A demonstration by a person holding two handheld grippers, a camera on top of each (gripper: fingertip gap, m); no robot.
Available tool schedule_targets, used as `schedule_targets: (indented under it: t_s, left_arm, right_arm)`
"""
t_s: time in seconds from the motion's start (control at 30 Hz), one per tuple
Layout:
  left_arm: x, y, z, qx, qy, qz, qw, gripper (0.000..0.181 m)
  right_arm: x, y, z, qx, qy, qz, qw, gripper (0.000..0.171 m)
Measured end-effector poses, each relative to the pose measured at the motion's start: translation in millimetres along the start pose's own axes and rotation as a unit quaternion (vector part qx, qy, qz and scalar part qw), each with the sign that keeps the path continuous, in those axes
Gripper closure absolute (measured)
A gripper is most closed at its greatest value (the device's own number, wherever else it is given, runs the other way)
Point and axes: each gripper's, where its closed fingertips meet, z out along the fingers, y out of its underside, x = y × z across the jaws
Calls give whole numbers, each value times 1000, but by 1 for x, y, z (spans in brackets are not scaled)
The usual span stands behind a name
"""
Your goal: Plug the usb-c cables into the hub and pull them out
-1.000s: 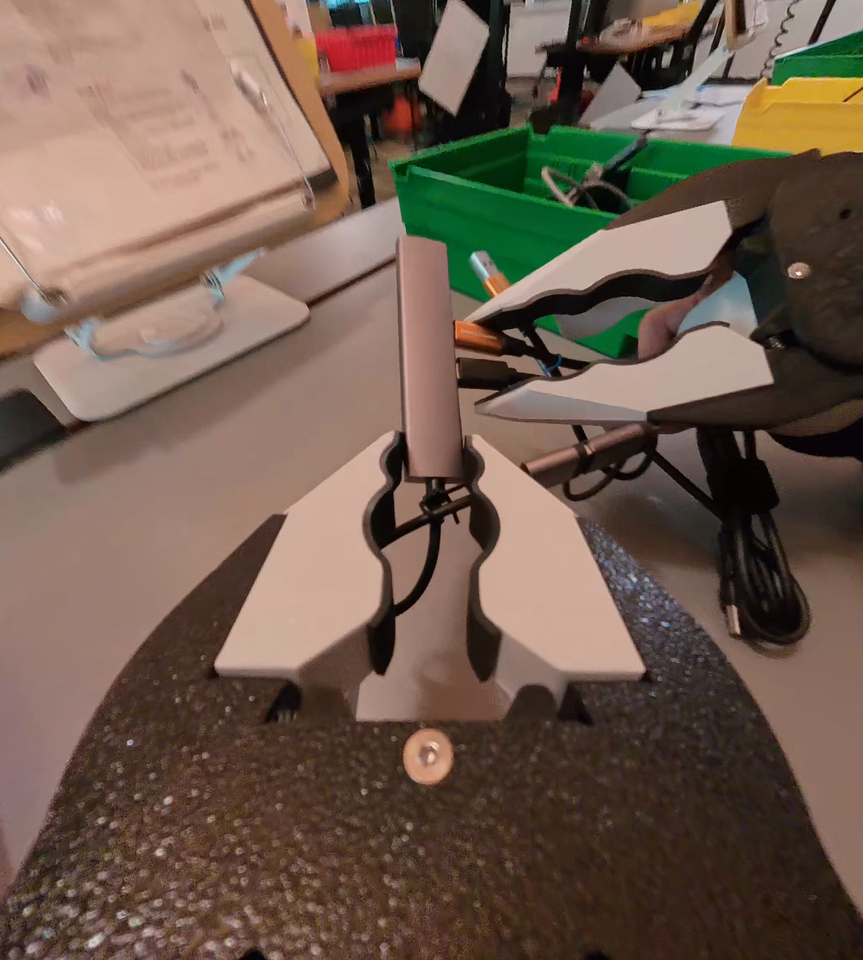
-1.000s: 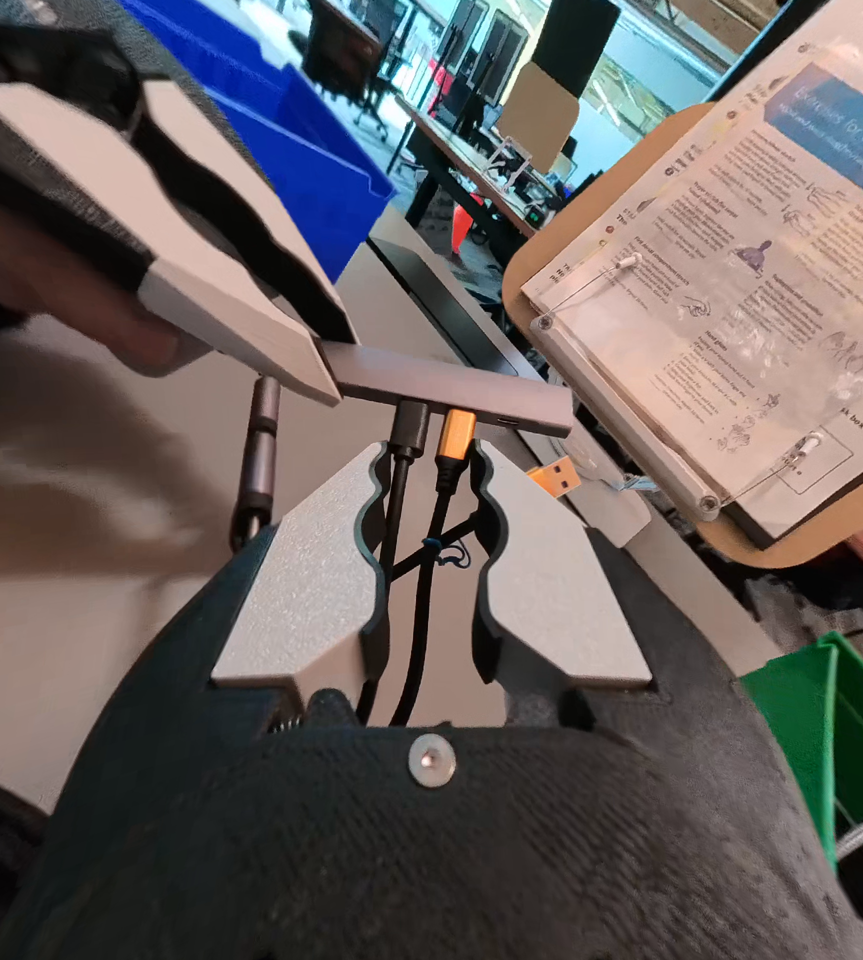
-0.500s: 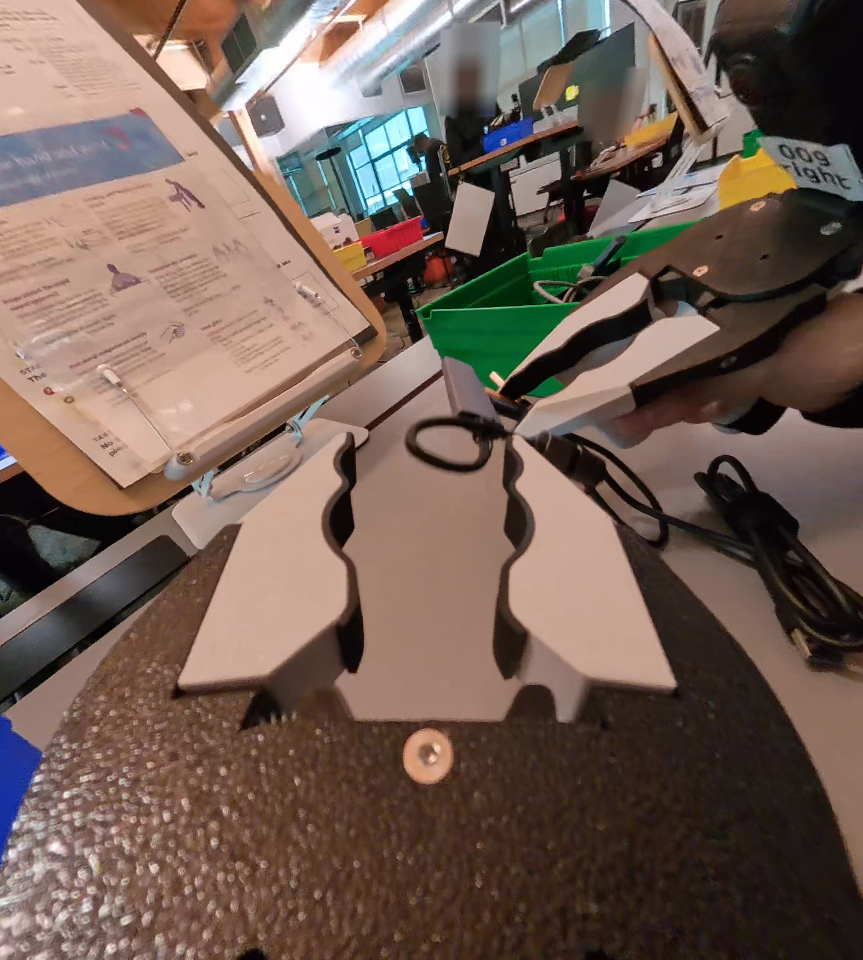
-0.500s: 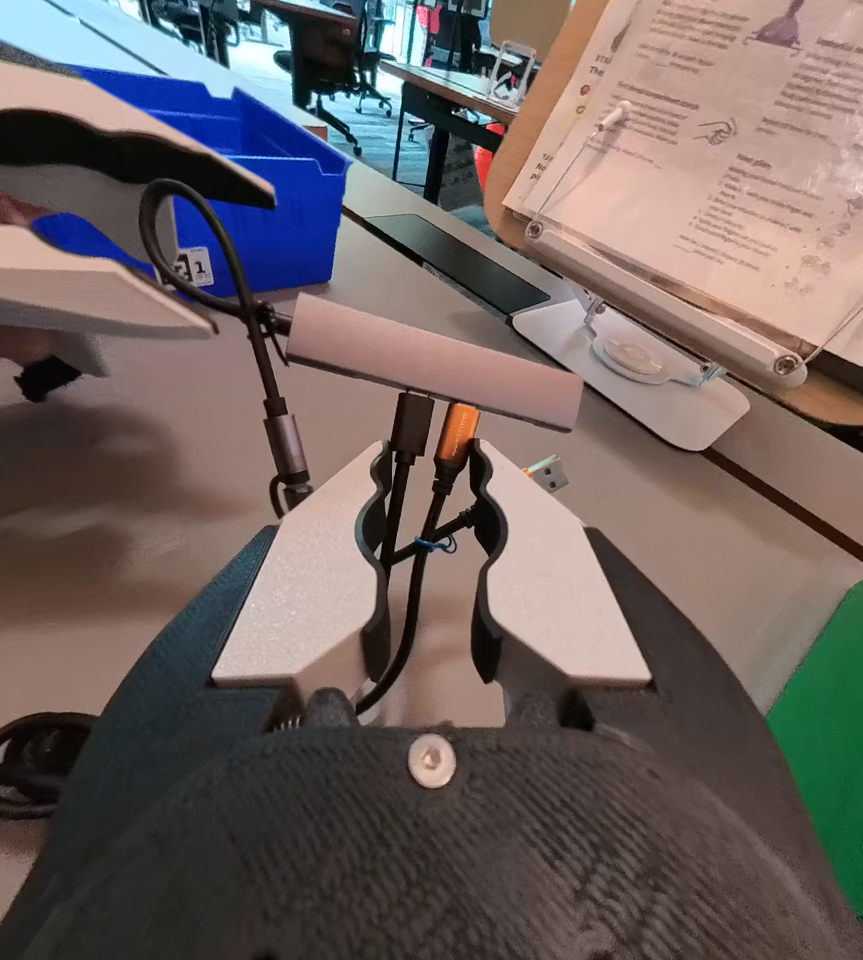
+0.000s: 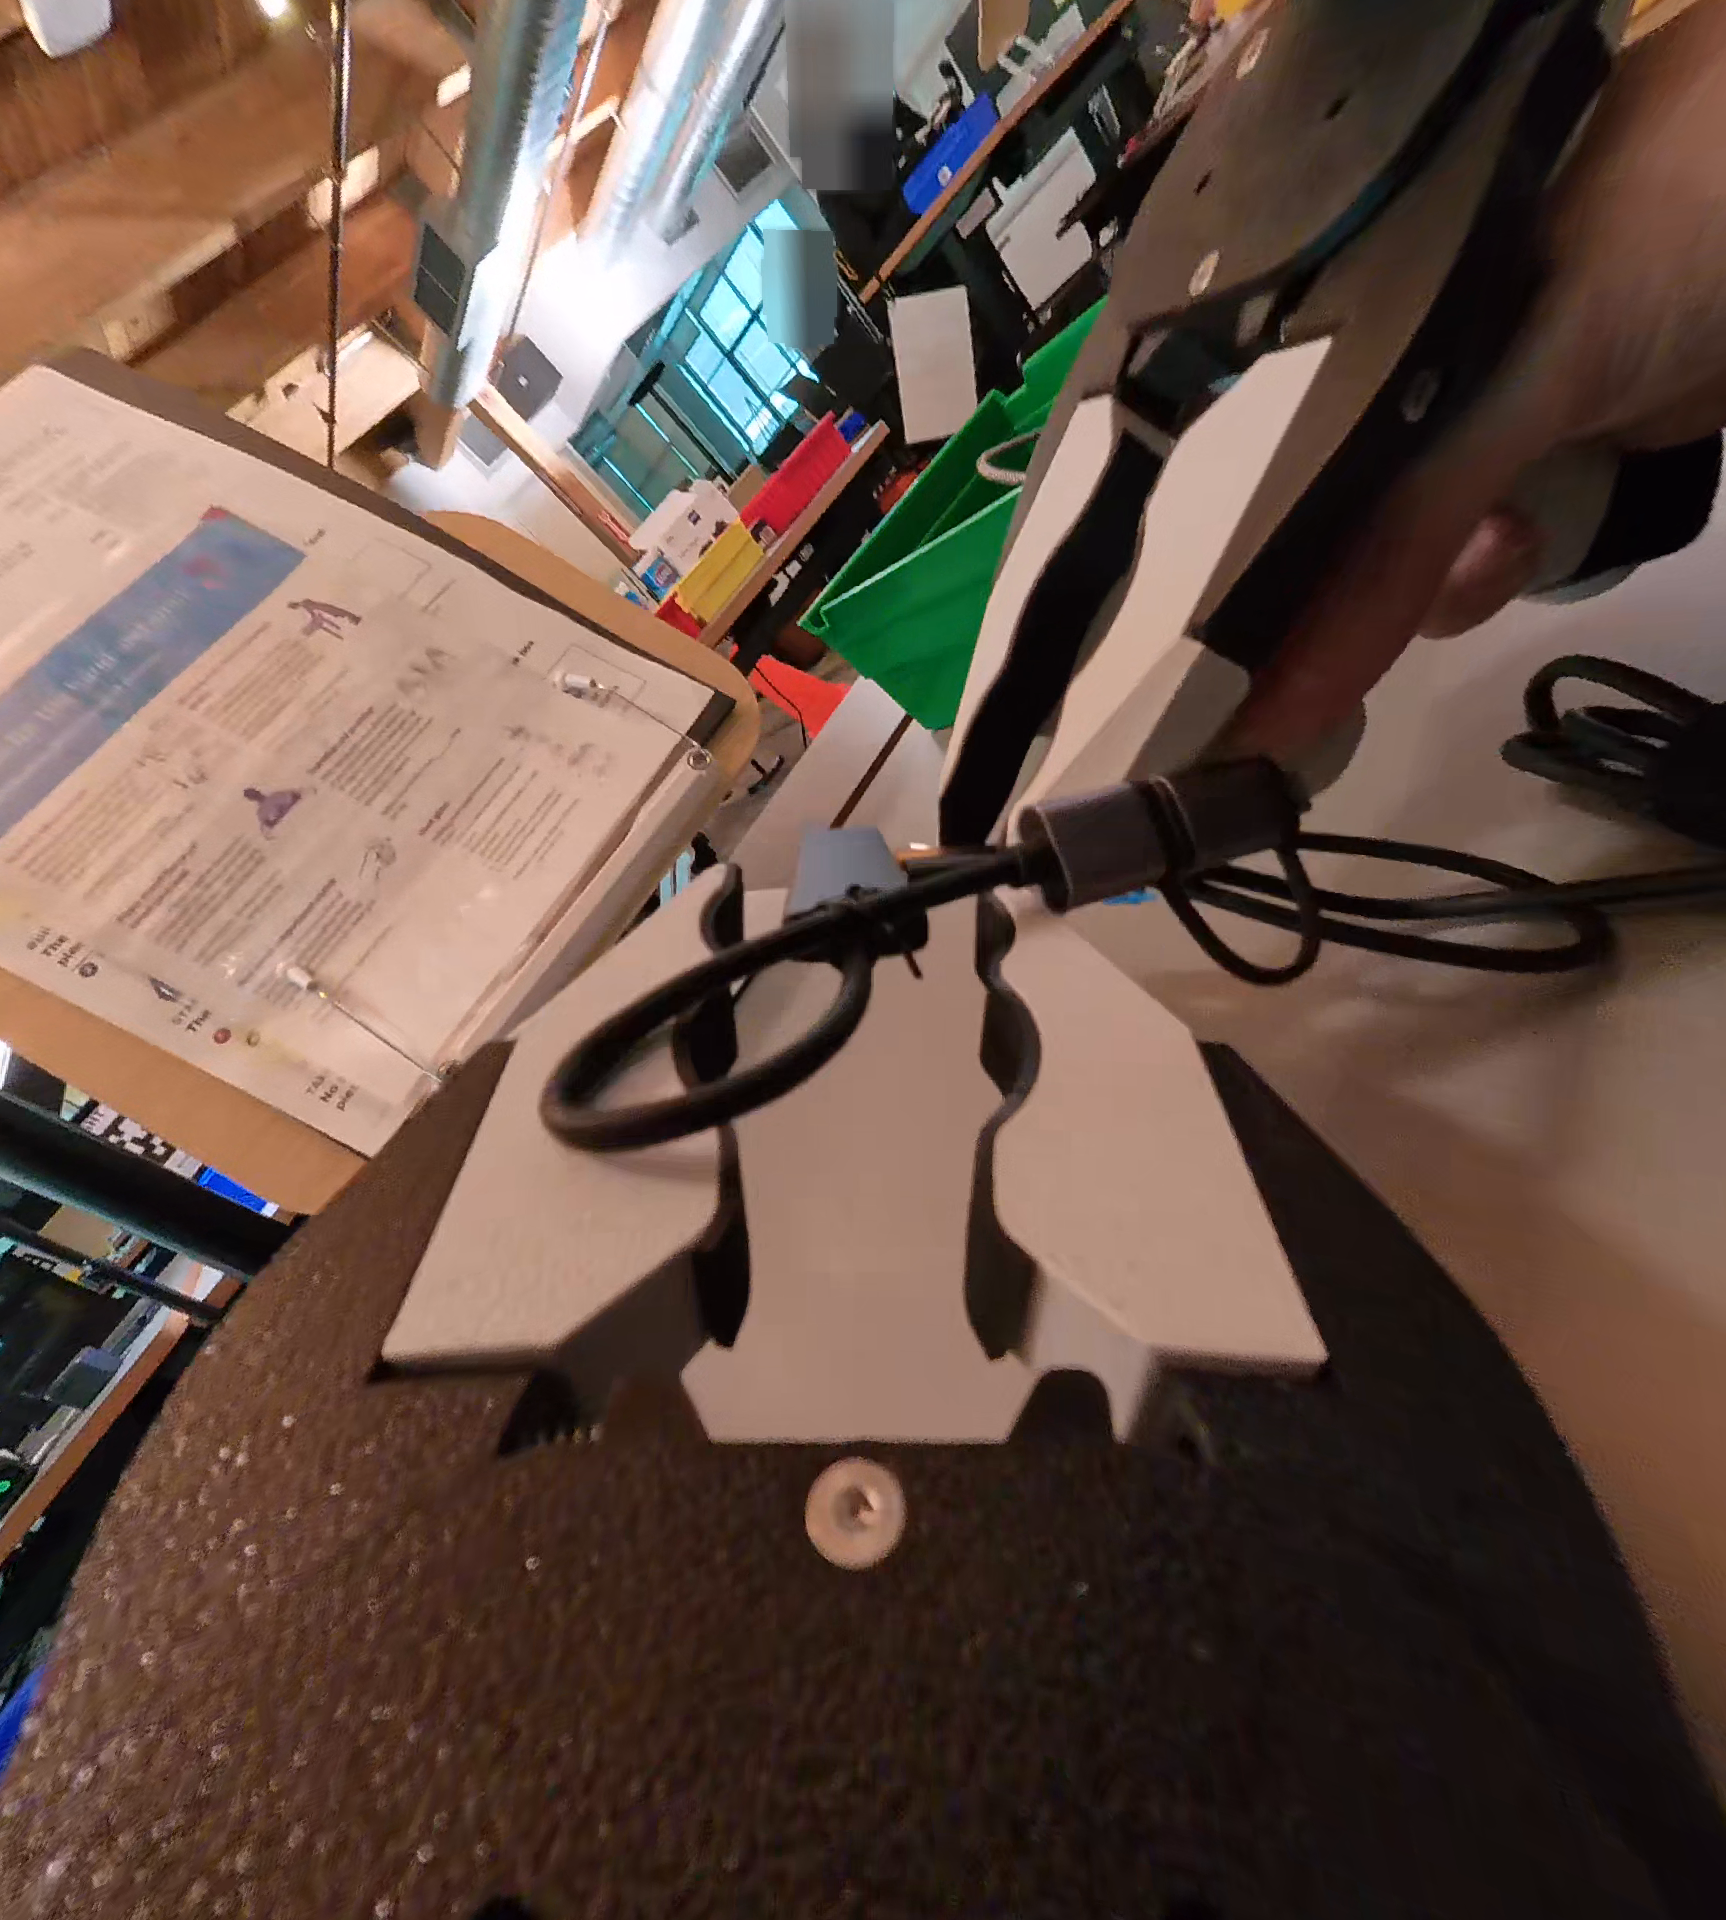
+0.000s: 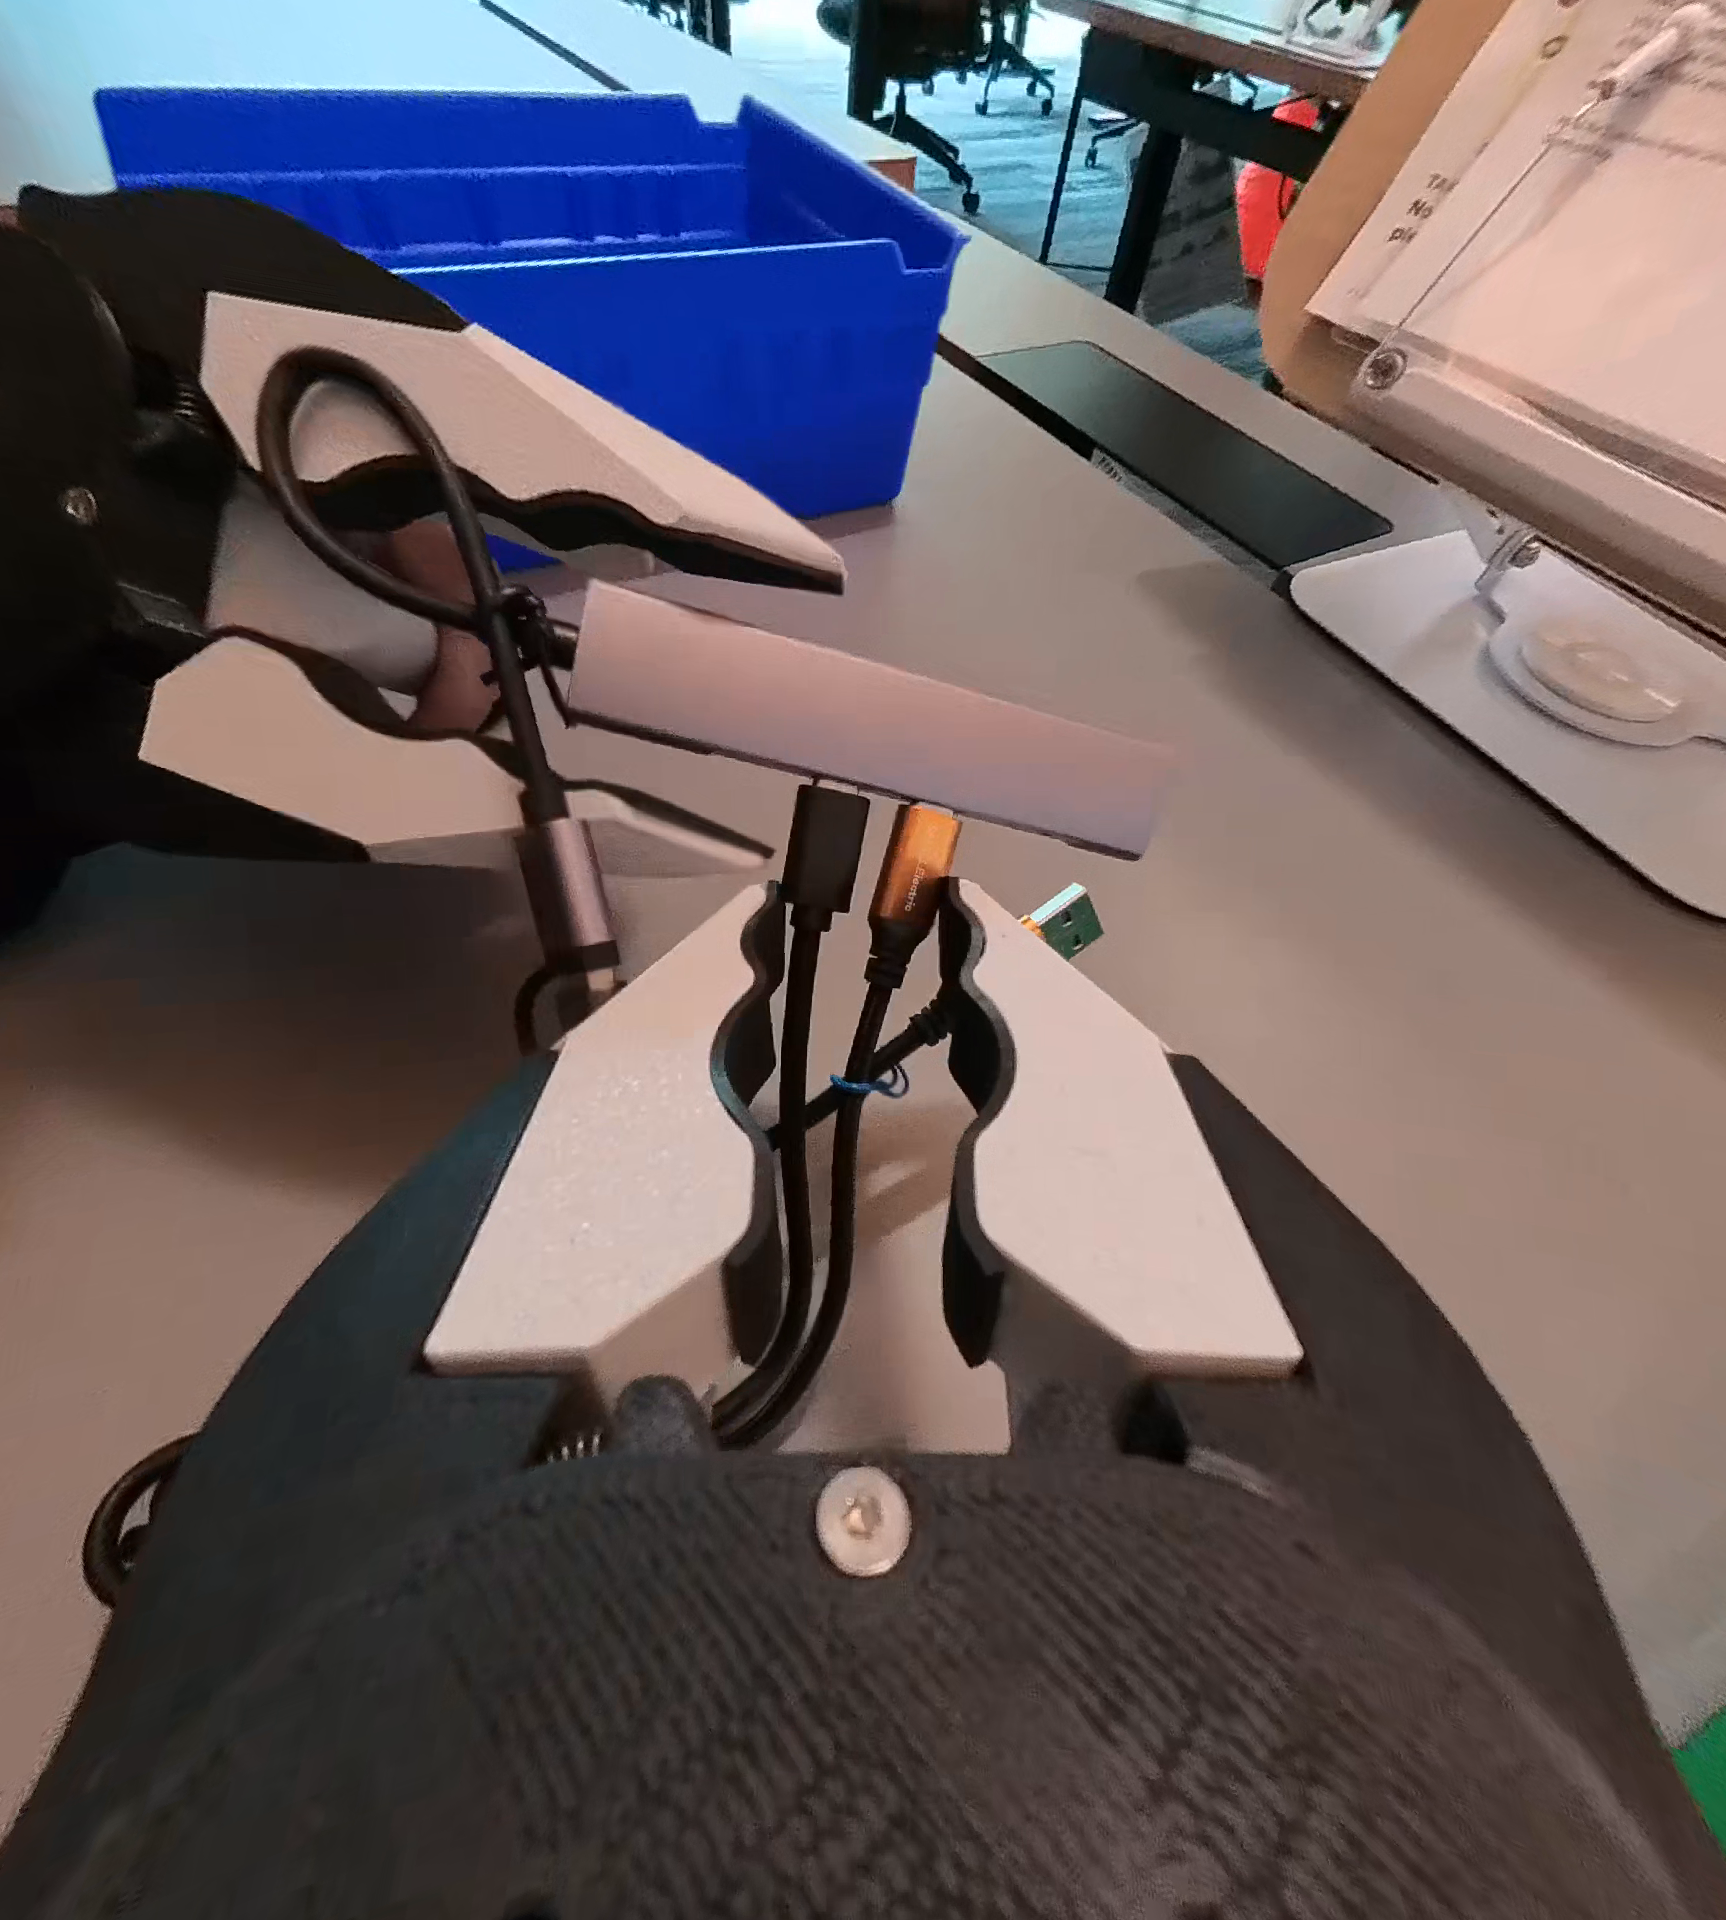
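The grey hub (image 6: pixel 869 727) hangs level above the table, with a black plug (image 6: pixel 823 852) and an orange plug (image 6: pixel 911 873) in its underside. My right gripper (image 6: pixel 859 894) is shut on these two plugs; their cables run back between its fingers. My left gripper (image 6: pixel 786 712) is open, with its fingers above and below the hub's near end. In the left wrist view the hub's end (image 5: pixel 843 862) sits at the tips of the left gripper (image 5: pixel 854 904). The hub's own tail cable (image 5: pixel 693 1039) loops over the left finger, and its grey plug (image 5: pixel 1108 842) hangs beside the right gripper (image 5: pixel 984 826).
A blue bin (image 6: pixel 630 260) stands behind the left gripper. A document stand (image 6: pixel 1565 312) with a white base is at the right, also in the left wrist view (image 5: pixel 267 779). A green bin (image 5: pixel 921 603), a coiled black cable (image 5: pixel 1669 748) and a loose USB plug (image 6: pixel 1067 920) are nearby.
My left gripper let go of the hub and opened, then tilted and came back around the hub's end. The hub now hangs from the plugs in the right gripper.
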Motion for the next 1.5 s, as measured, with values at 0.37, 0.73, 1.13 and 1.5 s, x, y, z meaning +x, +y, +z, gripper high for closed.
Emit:
schedule_targets:
  t_s: [0.37, 0.73, 1.13, 1.5]
  left_arm:
    - [-1, 18, 7, -58, 7, -74, 996, 159]
    - [-2, 23, 9, -94, 3, -105, 990, 159]
    - [-33, 11, -3, -50, -83, -129, 987, 159]
    - [-41, 2, -10, -40, -121, -54, 990, 159]
  right_arm:
    - [7, 7, 5, -11, 26, 4, 1000, 144]
    - [10, 5, 6, 3, 38, 12, 999, 144]
    - [6, -30, -3, 126, 48, 19, 991, 146]
    - [2, -40, -8, 140, 80, -67, 985, 154]
